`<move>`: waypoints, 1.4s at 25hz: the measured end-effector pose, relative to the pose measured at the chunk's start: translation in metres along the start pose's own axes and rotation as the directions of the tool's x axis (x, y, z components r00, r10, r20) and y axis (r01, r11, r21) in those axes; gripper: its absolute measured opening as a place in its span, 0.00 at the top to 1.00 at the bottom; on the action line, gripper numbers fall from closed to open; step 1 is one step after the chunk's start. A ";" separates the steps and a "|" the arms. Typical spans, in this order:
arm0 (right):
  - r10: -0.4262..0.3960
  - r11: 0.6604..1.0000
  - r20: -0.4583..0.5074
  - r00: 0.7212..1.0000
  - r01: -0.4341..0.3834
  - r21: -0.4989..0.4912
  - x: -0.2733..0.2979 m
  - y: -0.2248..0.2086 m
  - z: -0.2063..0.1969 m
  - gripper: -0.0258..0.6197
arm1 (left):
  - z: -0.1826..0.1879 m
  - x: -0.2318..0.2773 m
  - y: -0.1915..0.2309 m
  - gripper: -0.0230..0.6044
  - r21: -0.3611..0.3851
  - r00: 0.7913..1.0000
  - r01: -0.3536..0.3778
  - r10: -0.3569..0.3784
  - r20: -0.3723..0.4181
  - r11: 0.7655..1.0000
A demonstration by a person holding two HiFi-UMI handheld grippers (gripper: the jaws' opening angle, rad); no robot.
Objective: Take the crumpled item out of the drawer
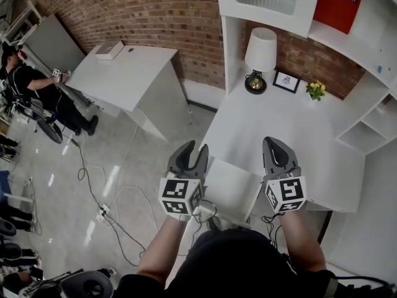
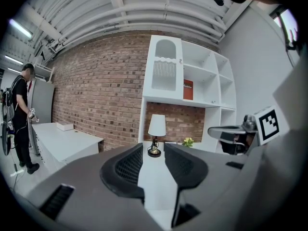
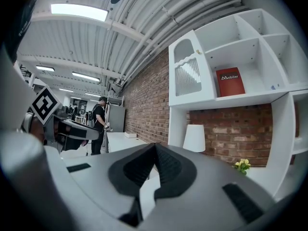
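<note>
The crumpled item showed in none of our views, so we could not tell where it lay. A white box-like section (image 1: 232,188) jutted from the near edge of the white tabletop (image 1: 279,123), between our two grippers; we could not see inside it. Our left gripper (image 1: 195,149) hovered just beside it over the floor (image 1: 93,166), fingers apart with nothing between them. Our right gripper (image 1: 273,143) hung above the tabletop's near edge, fingers pressed together and empty. Farther back on the tabletop stood a lamp (image 1: 260,54), a framed picture (image 1: 286,81) and yellow flowers (image 1: 316,90), against the brick wall (image 1: 155,17). A person (image 1: 31,82) stood well apart at the left.
</note>
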State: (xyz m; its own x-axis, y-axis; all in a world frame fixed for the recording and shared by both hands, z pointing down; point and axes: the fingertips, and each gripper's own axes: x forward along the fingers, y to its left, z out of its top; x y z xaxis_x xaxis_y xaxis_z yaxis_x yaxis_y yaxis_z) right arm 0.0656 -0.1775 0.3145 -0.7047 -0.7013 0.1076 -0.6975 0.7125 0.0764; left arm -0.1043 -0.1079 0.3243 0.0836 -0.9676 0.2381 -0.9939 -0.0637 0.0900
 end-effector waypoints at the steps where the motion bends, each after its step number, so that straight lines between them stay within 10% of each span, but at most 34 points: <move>1: 0.000 1.000 0.001 1.000 0.000 0.001 -0.001 0.000 0.000 0.96 | 0.000 0.000 0.000 0.74 0.000 1.000 0.001 -0.001 0.001 1.000; 35: 0.006 1.000 -0.007 1.000 -0.006 0.030 -0.015 0.002 -0.006 0.96 | -0.006 -0.010 -0.012 0.75 -0.006 1.000 0.007 -0.007 -0.012 1.000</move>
State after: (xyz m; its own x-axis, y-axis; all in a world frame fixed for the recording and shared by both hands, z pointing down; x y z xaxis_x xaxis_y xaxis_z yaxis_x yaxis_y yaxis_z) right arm 0.0753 -0.1657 0.3185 -0.7080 -0.6968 0.1147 -0.6969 0.7157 0.0465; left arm -0.0932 -0.0962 0.3265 0.0919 -0.9642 0.2489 -0.9928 -0.0694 0.0977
